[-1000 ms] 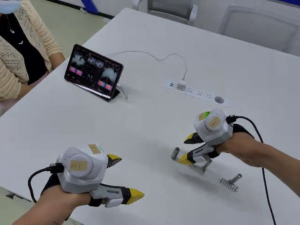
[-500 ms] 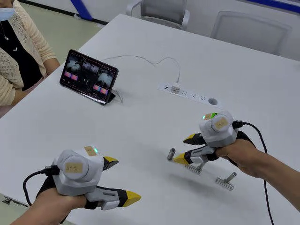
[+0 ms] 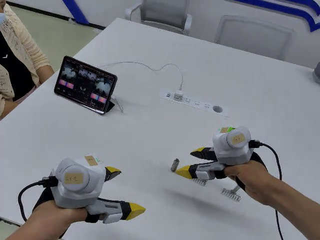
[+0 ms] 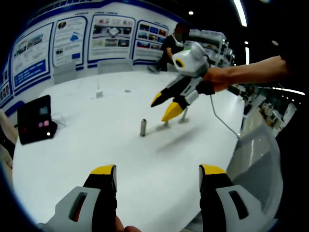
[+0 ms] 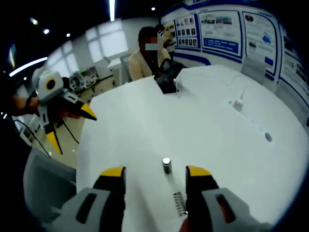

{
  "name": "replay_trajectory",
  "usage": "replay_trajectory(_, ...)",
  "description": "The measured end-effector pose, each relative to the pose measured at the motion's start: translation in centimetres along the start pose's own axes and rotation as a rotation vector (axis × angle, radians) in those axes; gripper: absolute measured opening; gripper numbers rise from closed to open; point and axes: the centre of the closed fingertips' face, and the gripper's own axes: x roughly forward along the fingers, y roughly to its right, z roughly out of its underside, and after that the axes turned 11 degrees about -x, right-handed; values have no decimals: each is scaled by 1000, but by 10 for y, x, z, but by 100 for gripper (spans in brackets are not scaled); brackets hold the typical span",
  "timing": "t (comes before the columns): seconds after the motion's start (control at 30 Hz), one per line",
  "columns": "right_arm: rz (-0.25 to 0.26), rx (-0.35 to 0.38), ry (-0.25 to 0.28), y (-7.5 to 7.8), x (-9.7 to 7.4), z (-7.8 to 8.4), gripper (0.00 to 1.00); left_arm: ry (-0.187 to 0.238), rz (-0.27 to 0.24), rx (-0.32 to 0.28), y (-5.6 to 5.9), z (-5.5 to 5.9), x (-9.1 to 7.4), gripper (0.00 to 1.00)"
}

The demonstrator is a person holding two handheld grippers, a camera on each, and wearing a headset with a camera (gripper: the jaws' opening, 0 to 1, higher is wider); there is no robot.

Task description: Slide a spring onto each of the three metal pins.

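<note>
Though behind right claw (image 3: 189, 161), spring (image 3: 200, 182) half-obscured

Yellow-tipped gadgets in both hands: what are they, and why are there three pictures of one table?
There is no robot here. A person holds a hand-worked gripper in each hand: the left gripper and the right gripper. Each has two yellow-tipped jaws. The wide picture comes from a camera on the person's head, looking down. The two round pictures come from cameras riding on the grippers, each looking along its own jaws. On the white table are a tablet and a power strip. By the right gripper a small metal pin stands upright. A spring-wrapped pin lies flat, with another spring near it. Both grippers are open and hold nothing.
</note>
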Motion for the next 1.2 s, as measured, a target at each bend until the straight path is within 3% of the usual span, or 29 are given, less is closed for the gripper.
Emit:
replay_trajectory(0.27, 14, 18, 3, -7, -12, 8, 54, 3, 0, -1, -1, -1, 1, 71)
replay_trajectory(0.93, 93, 81, 73, -15, -47, 10, 61, -9, 17, 16, 2, -5, 7, 72)
replay_trajectory(1.2, 115, 102, 75, -22, -56, 20, 64, -15, 29, 29, 5, -7, 12, 72)
